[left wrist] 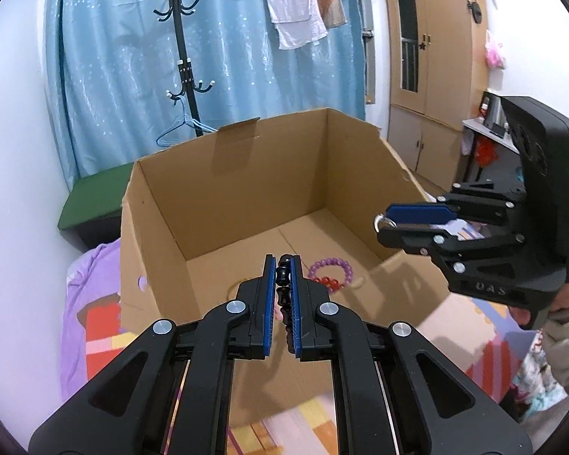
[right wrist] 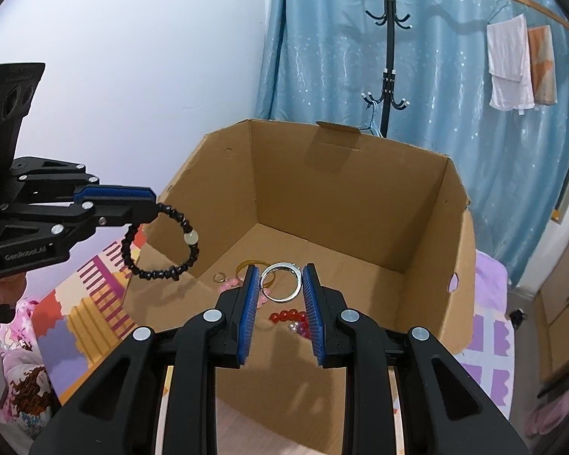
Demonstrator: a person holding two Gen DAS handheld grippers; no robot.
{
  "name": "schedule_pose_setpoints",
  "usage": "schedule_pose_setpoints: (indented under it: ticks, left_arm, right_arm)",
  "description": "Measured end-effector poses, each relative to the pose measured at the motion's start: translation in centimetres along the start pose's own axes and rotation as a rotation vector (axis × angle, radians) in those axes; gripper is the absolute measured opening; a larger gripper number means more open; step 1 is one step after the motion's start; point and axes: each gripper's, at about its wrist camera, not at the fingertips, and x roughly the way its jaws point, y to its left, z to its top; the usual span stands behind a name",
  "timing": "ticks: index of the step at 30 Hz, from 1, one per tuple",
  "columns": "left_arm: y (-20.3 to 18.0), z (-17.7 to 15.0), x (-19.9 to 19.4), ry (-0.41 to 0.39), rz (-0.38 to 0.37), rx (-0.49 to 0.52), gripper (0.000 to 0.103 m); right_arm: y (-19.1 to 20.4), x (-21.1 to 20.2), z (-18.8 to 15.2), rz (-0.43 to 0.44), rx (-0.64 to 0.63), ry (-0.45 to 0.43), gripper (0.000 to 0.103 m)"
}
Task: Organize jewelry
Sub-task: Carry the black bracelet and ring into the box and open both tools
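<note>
In the left claw (right wrist: 153,204): black beaded bracelet (right wrist: 161,244); one pale bead

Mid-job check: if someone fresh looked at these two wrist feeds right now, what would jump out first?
Probably the big open cardboard box filling both views, with jewelry lying loose on its floor, including a purple bead bracelet. Next, each gripper holds a piece: the left gripper is shut on a black bead bracelet dangling outside the box's left wall, and the right gripper grips a silver bangle above the box's near edge.
</note>
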Motion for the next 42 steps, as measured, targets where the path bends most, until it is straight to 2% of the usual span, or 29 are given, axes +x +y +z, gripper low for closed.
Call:
schedule_pose_setpoints:
  ticks: [10, 20, 32, 36, 38, 40, 42]
  left_arm:
    - [2.4, 1.0, 4.8, 0.042, -0.009, -0.048, 0.007]
    - [4.1, -0.1, 9.2, 0.102, 0.002, -0.07, 0.007]
    - [4.3, -1.1, 11.5, 0.143, -0.027, -0.064, 0.007]
    - [4.3, -1.0, 11.2, 0.136, -0.014, -0.063, 0.01]
    - [4.1, -0.9, 11.0, 0.134, -0.017, -0.055, 0.014]
    - [3.8, -0.9, 10.7, 0.128, -0.017, -0.045, 0.042]
    - [3.5, -0.8, 10.3, 0.122, -0.025, -0.038, 0.042]
  right_arm:
    - [-1.6, 3.1, 0.6, -0.012, 0.027, 0.036, 0.024]
    - [-2.3, 6.6, 0.1, -0.025, 0.049, 0.096, 0.024]
    - [-2.3, 8.5, -0.3, -0.034, 0.054, 0.129, 0.024]
    - [-2.4, 8.3, -0.4, -0.027, 0.067, 0.125, 0.027]
    - [-2.6, 8.3, -0.3, -0.026, 0.071, 0.124, 0.035]
    - [-2.6, 8.0, -0.3, -0.025, 0.073, 0.116, 0.037]
    - [-2.5, 7.7, -0.3, -0.024, 0.074, 0.111, 0.037]
